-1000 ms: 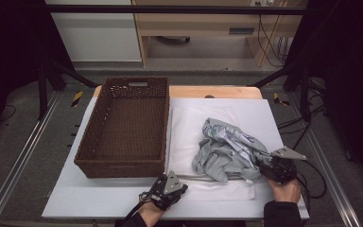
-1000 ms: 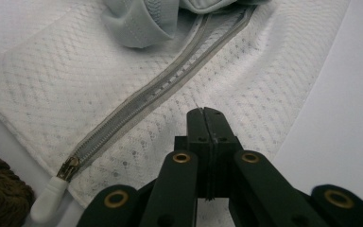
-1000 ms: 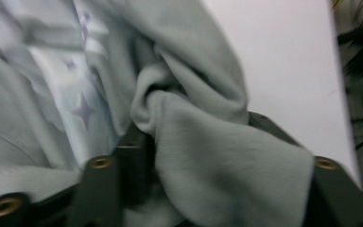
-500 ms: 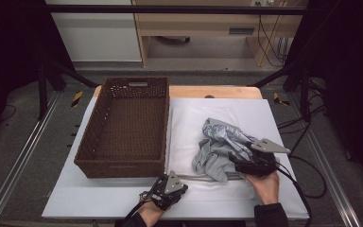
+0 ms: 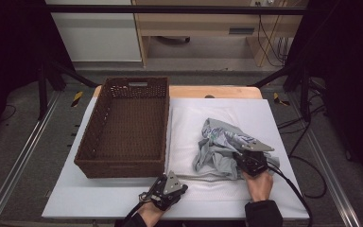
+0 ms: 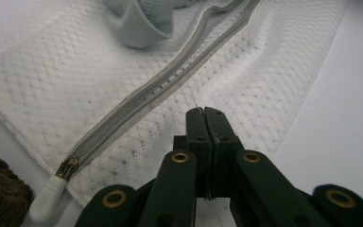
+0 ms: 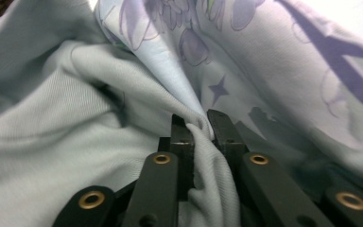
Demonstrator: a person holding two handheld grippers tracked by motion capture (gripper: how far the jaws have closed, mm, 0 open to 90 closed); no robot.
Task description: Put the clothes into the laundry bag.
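Observation:
A crumpled pale grey-blue garment with a purple print lies on a white mesh bag spread over the white board. My right gripper is at the garment's near right side. Its jaws have just been closing, and in the right gripper view the right gripper is shut on a fold of the garment. My left gripper rests at the bag's near edge. In the left gripper view the left gripper is shut over the mesh, beside the bag's zipper. Whether it pinches mesh I cannot tell.
A brown wicker basket stands open on the left half of the board, its corner close to the zipper's white pull. Bare white board lies along the front edge. Cables trail off to the right.
My right gripper slid left from the garment's right edge into the cloth and closed on a fold. The garment bunched slightly. The left gripper stayed still.

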